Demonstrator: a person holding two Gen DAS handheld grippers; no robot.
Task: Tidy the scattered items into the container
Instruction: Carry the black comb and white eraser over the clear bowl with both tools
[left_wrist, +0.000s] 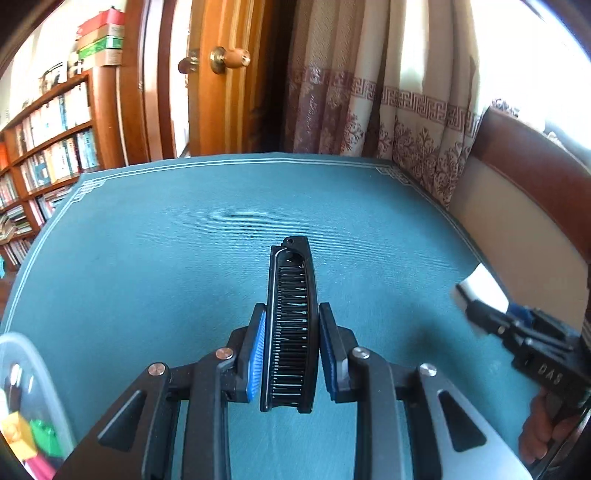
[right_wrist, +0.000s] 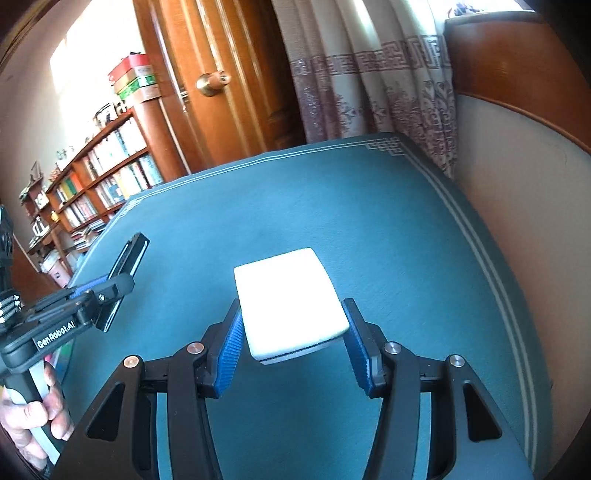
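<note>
Left wrist view: a black folding comb (left_wrist: 290, 325) is clamped between the blue pads of the left gripper (left_wrist: 290, 343), held on edge above the teal tablecloth (left_wrist: 184, 240). A clear plastic container (left_wrist: 33, 387) with colourful items inside is seen at the lower left edge. In the right wrist view, a white box (right_wrist: 290, 306) is gripped on both sides by the right gripper (right_wrist: 291, 343), lifted over the cloth. A hand (right_wrist: 33, 417) is seen on the left gripper's handle.
</note>
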